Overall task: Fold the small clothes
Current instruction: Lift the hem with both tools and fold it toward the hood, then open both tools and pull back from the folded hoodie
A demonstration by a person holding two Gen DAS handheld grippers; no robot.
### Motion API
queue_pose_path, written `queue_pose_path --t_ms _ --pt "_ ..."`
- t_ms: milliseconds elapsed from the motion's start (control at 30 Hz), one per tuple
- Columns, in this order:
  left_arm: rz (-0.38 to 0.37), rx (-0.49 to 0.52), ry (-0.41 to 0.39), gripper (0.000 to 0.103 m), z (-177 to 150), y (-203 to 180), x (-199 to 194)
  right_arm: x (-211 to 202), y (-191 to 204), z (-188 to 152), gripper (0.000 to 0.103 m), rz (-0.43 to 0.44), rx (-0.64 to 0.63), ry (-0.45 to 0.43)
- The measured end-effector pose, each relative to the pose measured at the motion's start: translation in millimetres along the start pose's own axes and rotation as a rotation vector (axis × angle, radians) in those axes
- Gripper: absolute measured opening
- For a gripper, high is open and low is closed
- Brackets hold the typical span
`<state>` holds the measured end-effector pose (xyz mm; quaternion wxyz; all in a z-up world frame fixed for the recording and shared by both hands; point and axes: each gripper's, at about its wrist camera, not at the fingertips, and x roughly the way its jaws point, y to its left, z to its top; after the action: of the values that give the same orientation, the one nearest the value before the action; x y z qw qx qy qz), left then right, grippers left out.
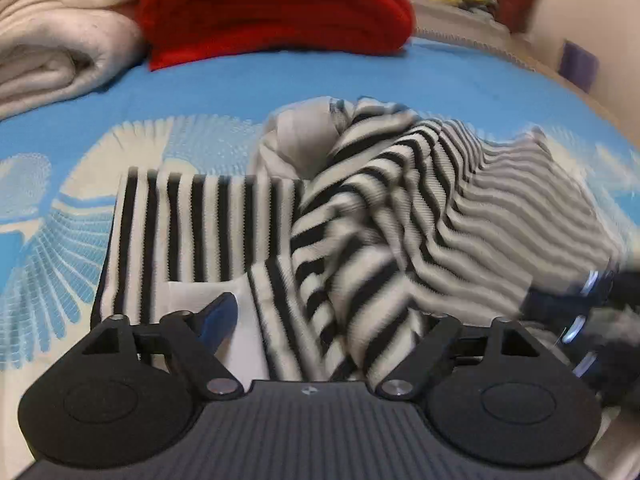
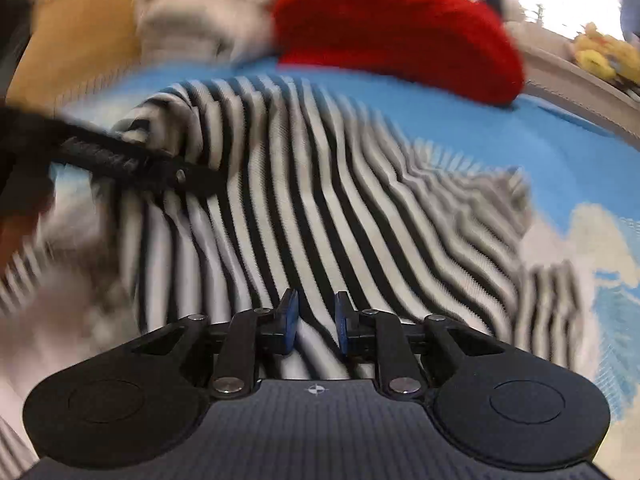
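Item: striped garment point(image 1: 360, 216), rumpled on my blue bedspread point(image 1: 280, 80). My right gripper point(image 2: 316, 320) clenched on its fabric; my left gripper point(image 1: 320, 320) spread wide, cloth between fingers

Black-and-white striped knit garment point(image 1: 360, 216) lay rumpled and bunched on the blue patterned bedspread point(image 1: 248, 80). One sleeve point(image 1: 200, 224) was stretched flat to the left; plain white inner fabric showed near the top. Partly motion-blurred.
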<state>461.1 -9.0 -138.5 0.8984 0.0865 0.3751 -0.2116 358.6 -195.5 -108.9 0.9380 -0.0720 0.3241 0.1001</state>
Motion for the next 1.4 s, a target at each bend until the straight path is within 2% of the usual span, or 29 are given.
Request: queue_pose_path --t_ms 33,67,100,133,200,267,300,367,400,467,500,533,567,600,633,700,733,833,867,900,967,1000,1033,1100,1133,1233,1267,1333,1400 --pt "0.016 0.038 -0.046 0.093 -5.0 -1.0 -6.5 -1.5 5.5 -4.1 0.021 -0.012 -0.055 -0.026" --pt "0.027 0.051 -0.042 0.093 -4.0 -1.4 -11.7 -4.1 8.1 -3.2 0.023 -0.023 -0.084 -0.033" --pt "0.007 0.032 -0.035 0.093 0.9 1.0 -17.1 -7.3 5.7 0.7 0.032 -0.026 -0.081 -0.021" --pt "-0.056 -0.014 -0.050 0.093 8.8 7.6 -26.9 -12.5 -3.2 8.8 0.046 -0.010 -0.033 -0.007" --pt "-0.182 -0.133 -0.138 0.097 26.3 22.5 -47.2 -28.0 -32.0 18.0 0.057 0.031 0.115 -0.039" --pt "-0.231 -0.253 -0.197 0.102 51.6 36.6 -56.1 -37.0 -68.9 33.3 0.064 0.010 0.307 -0.093" --pt "-0.245 -0.306 -0.201 0.102 65.6 43.1 -55.5 -35.4 -90.2 42.8 0.065 -0.012 0.407 -0.096" --pt "-0.254 -0.392 -0.120 0.101 97.3 54.6 -31.6 -21.3 -124.8 56.2 0.065 -0.048 0.560 -0.069" --pt "-0.266 -0.422 -0.059 0.094 115.7 60.1 -16.6 -9.2 -141.0 59.8 0.066 -0.065 0.636 -0.038" --pt "-0.301 -0.496 0.071 0.079 127.1 62.9 17.5 13.5 -163.3 60.7 0.071 -0.086 0.765 0.056" --pt "-0.334 -0.518 0.120 0.063 127.8 61.1 29.4 22.6 -172.6 56.9 0.073 -0.098 0.843 0.098" --pt "-0.366 -0.523 0.145 0.024 129.3 58.4 40.3 31.8 -177.9 53.5 0.069 -0.083 0.905 0.120" --pt "-0.375 -0.508 0.139 0.003 131.3 53.9 48.0 38.9 -179.5 52.3 0.057 -0.045 0.924 0.120" --pt "-0.362 -0.484 0.105 0.003 132.8 47.2 48.0 40.6 -176.2 53.0 0.014 -0.016 0.901 0.100" --pt "-0.336 -0.458 0.047 0.003 133.8 42.8 46.8 40.2 -172.4 56.5 0.003 -0.015 0.843 0.063" --pt "-0.218 -0.415 -0.040 0.003 130.1 40.3 54.5 36.6 -164.7 59.4 0.003 -0.077 0.730 -0.049" --pt "-0.161 -0.406 -0.041 0.003 125.0 44.3 68.9 39.6 -164.8 55.7 0.003 -0.126 0.697 -0.074" --pt "-0.172 -0.444 0.009 0.005 105.5 56.3 101.5 72.0 -166.9 35.5 0.003 -0.197 0.689 0.040" --pt "-0.182 -0.458 -0.011 0.006 101.9 57.5 98.6 73.2 -159.3 30.3 0.003 -0.212 0.639 0.000" --pt "-0.195 -0.473 -0.025 0.009 100.2 58.8 91.9 72.7 -152.0 31.8 0.007 -0.227 0.570 -0.007" --pt "-0.243 -0.479 -0.049 0.026 104.9 61.2 71.9 65.5 -144.4 37.1 0.022 -0.230 0.510 0.026" --pt "-0.249 -0.465 -0.078 0.043 106.2 62.1 55.5 57.5 -141.9 39.9 0.040 -0.234 0.501 0.033" --pt "-0.237 -0.440 -0.116 0.053 111.9 60.4 43.4 41.2 -140.5 42.8 0.060 -0.264 0.487 0.011" --pt "-0.244 -0.371 -0.162 0.054 115.8 55.1 11.1 5.4 -129.8 44.8 0.062 -0.315 0.427 -0.083" --pt "-0.276 -0.340 -0.169 0.054 115.1 48.0 -6.5 -13.5 -122.0 46.5 0.062 -0.298 0.368 -0.120" --pt "-0.362 -0.240 -0.156 0.055 105.4 20.2 -32.9 -48.6 -85.1 37.8 0.061 -0.127 0.232 -0.114" --pt "-0.338 -0.196 -0.134 0.055 95.6 8.8 -35.5 -52.2 -73.2 31.8 0.060 -0.079 0.208 -0.085" --pt "-0.231 -0.118 -0.085 0.055 74.8 -7.0 -22.3 -53.4 -45.3 13.9 0.059 -0.020 0.138 -0.022" --pt "-0.118 -0.092 0.003 0.055 52.2 -9.1 7.6 -40.6 -23.5 -10.6 0.059 -0.028 0.051 0.064"
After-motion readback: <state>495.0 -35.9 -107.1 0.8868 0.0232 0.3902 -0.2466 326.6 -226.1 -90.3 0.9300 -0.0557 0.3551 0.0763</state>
